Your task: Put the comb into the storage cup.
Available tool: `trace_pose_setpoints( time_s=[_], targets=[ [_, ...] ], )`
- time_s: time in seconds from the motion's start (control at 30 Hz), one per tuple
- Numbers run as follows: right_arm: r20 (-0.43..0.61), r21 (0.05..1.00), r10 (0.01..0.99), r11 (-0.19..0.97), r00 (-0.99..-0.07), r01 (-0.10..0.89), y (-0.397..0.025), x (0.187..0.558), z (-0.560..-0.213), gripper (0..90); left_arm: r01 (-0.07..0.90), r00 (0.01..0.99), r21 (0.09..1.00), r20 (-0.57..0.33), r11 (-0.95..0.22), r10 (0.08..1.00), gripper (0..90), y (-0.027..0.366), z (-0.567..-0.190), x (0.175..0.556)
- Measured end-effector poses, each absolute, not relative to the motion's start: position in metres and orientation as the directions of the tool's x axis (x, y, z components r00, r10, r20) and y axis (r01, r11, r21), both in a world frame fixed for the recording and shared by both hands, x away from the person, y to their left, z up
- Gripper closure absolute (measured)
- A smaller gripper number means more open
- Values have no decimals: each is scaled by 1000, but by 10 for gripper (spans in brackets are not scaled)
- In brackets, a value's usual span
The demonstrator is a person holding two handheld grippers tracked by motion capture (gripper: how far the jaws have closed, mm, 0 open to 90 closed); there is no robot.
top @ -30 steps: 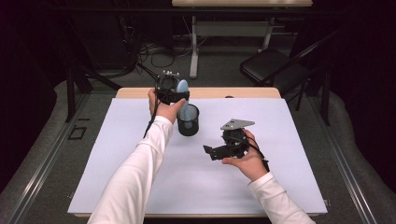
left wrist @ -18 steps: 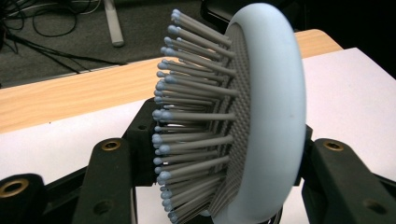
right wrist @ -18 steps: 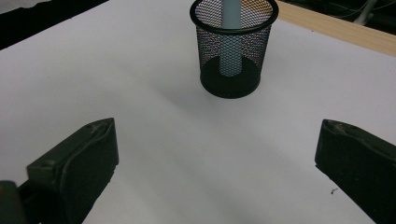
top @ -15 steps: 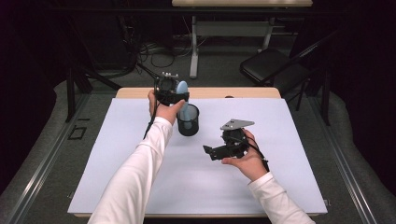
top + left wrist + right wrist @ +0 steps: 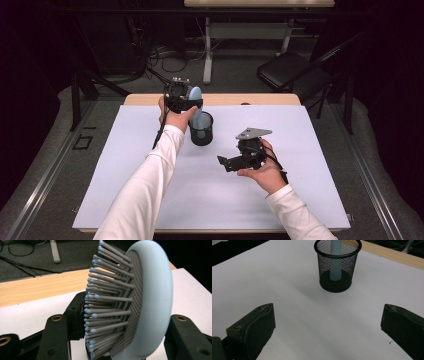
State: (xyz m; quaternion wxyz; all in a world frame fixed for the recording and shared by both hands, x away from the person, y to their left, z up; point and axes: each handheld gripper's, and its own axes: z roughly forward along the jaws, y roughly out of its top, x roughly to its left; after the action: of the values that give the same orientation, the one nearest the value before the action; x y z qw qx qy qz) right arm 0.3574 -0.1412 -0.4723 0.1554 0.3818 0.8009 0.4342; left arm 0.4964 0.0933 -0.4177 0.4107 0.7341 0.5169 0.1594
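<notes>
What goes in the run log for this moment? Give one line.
left gripper: shut on hairbrush | hairbrush handle: down in mesh cup | right gripper: open, nothing held, above white mat

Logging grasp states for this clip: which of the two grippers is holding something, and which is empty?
The left gripper holds the pale blue hairbrush, whose handle stands in the black mesh cup. The right gripper is open, jaws wide apart over bare white table.

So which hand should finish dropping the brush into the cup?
Left. Its tongs flank the brush head, and the handle already stands inside the cup. The right tongs are open, apart from the cup.
</notes>
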Motion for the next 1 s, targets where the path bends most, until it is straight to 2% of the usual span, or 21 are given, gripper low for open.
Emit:
trace_pose_setpoints(
  time_s=[0.5,0.7,1.0],
  targets=[
    [81,814,746,334,-662,476,-141,358,-473,0,622,436,768,-179,-152,882,417,88,-418,495],
    [85,814,747,330,-660,478,-141,358,-472,0,612,443,772,-154,-172,883,358,84,-419,494],
    [84,815,746,330,-660,477,-141,358,-472,0,615,440,772,-164,-163,883,250,84,-420,494]
  ],
)
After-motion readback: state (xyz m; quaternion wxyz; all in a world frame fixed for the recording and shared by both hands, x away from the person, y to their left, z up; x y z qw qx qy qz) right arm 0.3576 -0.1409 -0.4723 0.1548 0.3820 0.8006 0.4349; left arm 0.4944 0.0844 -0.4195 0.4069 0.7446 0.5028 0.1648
